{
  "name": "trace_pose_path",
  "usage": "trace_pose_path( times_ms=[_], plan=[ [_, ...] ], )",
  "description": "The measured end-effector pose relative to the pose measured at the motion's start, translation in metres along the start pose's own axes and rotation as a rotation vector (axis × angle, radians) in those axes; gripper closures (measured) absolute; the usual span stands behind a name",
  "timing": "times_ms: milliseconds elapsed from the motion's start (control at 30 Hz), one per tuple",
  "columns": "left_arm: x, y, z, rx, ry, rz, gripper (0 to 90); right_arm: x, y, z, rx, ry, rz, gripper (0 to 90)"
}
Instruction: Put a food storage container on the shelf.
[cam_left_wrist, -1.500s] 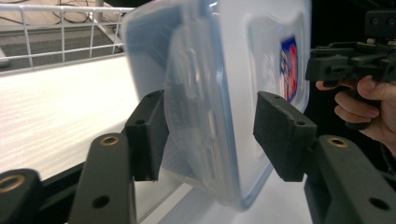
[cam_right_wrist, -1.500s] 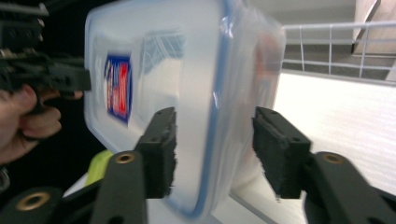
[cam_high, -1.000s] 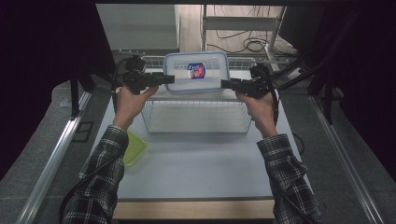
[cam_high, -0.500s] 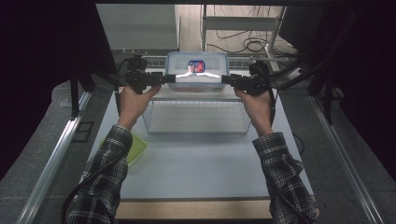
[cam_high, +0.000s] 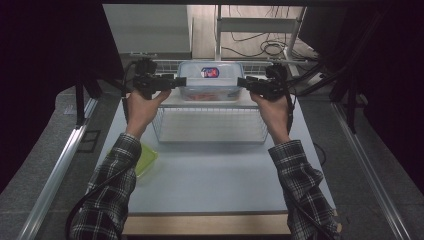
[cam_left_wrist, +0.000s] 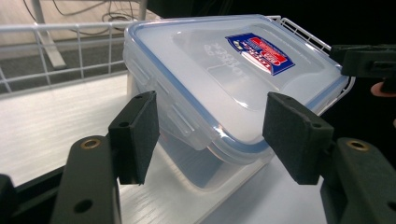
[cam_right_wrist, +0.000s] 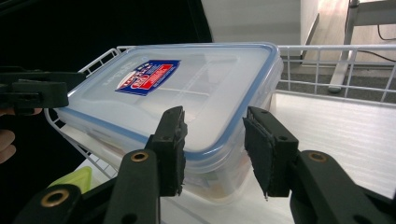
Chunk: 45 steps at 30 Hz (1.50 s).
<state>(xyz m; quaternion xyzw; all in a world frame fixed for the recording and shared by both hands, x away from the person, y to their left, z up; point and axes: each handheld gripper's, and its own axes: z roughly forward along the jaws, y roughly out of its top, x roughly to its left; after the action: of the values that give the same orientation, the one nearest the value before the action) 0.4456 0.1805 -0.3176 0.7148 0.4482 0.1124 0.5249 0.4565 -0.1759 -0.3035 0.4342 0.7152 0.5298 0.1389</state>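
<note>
A clear plastic container (cam_high: 210, 86) with a blue-rimmed lid and a red and blue label stands on a white surface at the far end of a wire basket (cam_high: 210, 126). My left gripper (cam_high: 181, 81) points at its left end and my right gripper (cam_high: 241, 81) at its right end. In the left gripper view the container (cam_left_wrist: 224, 88) has a near corner between the wide-apart pads (cam_left_wrist: 135, 135), which do not press on it. In the right gripper view a lid corner (cam_right_wrist: 210, 140) lies between the pads (cam_right_wrist: 173, 144), with gaps on both sides. Both pairs of jaws have just been closing.
The basket stands on a pale table (cam_high: 215, 180) whose front edge is near the person. A green flat thing (cam_high: 146, 159) lies on the table by the left sleeve. Dark curtains and metal rails flank the table; cables lie on the floor beyond.
The container's lid was tipped up toward the camera; it now lies flatter and lower at the basket's far end. Both hands stayed almost where they were.
</note>
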Motion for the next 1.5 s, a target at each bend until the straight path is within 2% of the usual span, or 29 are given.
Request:
trace_pose_path(
  times_ms=[133, 200, 233, 267, 333, 400, 467, 500, 600, 700, 733, 767, 933, 967, 1000, 1133, 1300, 1333, 1367, 1433, 1500],
  plan=[
    [-0.004, 0.0, -0.006, -0.011, -0.005, 0.014, 34.4, 0.002, -0.001, -0.007, -0.006, 0.021, -0.027, 52.4],
    [-0.009, -0.002, -0.012, -0.022, -0.012, 0.048, 32.4, 0.003, -0.003, -0.01, -0.004, 0.027, -0.038, 49.3],
    [-0.009, -0.002, -0.012, -0.022, -0.012, 0.048, 31.2, 0.003, -0.005, -0.012, -0.004, 0.033, -0.041, 47.8],
    [-0.014, -0.006, -0.015, -0.017, -0.018, 0.077, 29.9, 0.003, -0.006, -0.014, -0.008, 0.037, -0.046, 46.1],
    [-0.019, -0.011, -0.018, -0.01, -0.011, 0.105, 29.3, 0.005, -0.01, -0.018, 0.0, 0.039, -0.065, 43.1],
    [-0.021, -0.013, -0.02, -0.009, -0.014, 0.111, 28.7, 0.006, -0.013, -0.019, 0.006, 0.038, -0.076, 41.8],
    [-0.024, -0.018, -0.022, -0.001, -0.025, 0.121, 25.5, 0.009, -0.02, -0.023, 0.009, 0.033, -0.107, 37.7],
    [-0.026, -0.023, -0.023, 0.015, -0.024, 0.134, 24.5, 0.01, -0.022, -0.024, 0.012, 0.032, -0.113, 36.5],
    [-0.029, -0.029, -0.024, 0.021, -0.022, 0.146, 22.9, 0.011, -0.027, -0.027, 0.017, 0.042, -0.12, 35.2],
    [-0.033, -0.043, -0.027, 0.03, -0.036, 0.152, 20.2, 0.015, -0.037, -0.033, 0.016, 0.048, -0.147, 30.1],
    [-0.033, -0.043, -0.027, 0.03, -0.036, 0.152, 20.1, 0.017, -0.039, -0.033, 0.02, 0.045, -0.157, 28.7],
    [-0.034, -0.05, -0.029, 0.036, -0.038, 0.153, 19.8, 0.018, -0.042, -0.034, 0.024, 0.04, -0.169, 27.7],
    [-0.04, -0.07, -0.031, 0.067, -0.021, 0.183, 18.3, 0.023, -0.059, -0.036, 0.047, 0.048, -0.207, 22.5],
    [-0.04, -0.07, -0.031, 0.067, -0.021, 0.183, 18.0, 0.023, -0.062, -0.036, 0.05, 0.048, -0.213, 21.8],
    [-0.044, -0.078, -0.033, 0.074, -0.009, 0.203, 18.0, 0.024, -0.066, -0.036, 0.055, 0.051, -0.219, 21.1],
    [-0.05, -0.095, -0.036, 0.085, -0.004, 0.227, 16.4, 0.028, -0.079, -0.037, 0.066, 0.055, -0.244, 18.5],
    [-0.056, -0.116, -0.04, 0.092, -0.013, 0.237, 13.7, 0.032, -0.096, -0.039, 0.075, 0.063, -0.259, 15.5],
    [-0.056, -0.116, -0.04, 0.092, -0.013, 0.237, 13.4, 0.032, -0.096, -0.039, 0.075, 0.063, -0.259, 15.5],
    [-0.058, -0.124, -0.041, 0.095, -0.008, 0.24, 12.9, 0.033, -0.104, -0.04, 0.078, 0.071, -0.259, 14.5],
    [-0.059, -0.128, -0.042, 0.097, -0.01, 0.241, 12.2, 0.034, -0.107, -0.041, 0.078, 0.073, -0.26, 14.0],
    [-0.061, -0.139, -0.044, 0.102, -0.012, 0.238, 11.6, 0.034, -0.117, -0.042, 0.087, 0.077, -0.269, 12.0]
  ],
)
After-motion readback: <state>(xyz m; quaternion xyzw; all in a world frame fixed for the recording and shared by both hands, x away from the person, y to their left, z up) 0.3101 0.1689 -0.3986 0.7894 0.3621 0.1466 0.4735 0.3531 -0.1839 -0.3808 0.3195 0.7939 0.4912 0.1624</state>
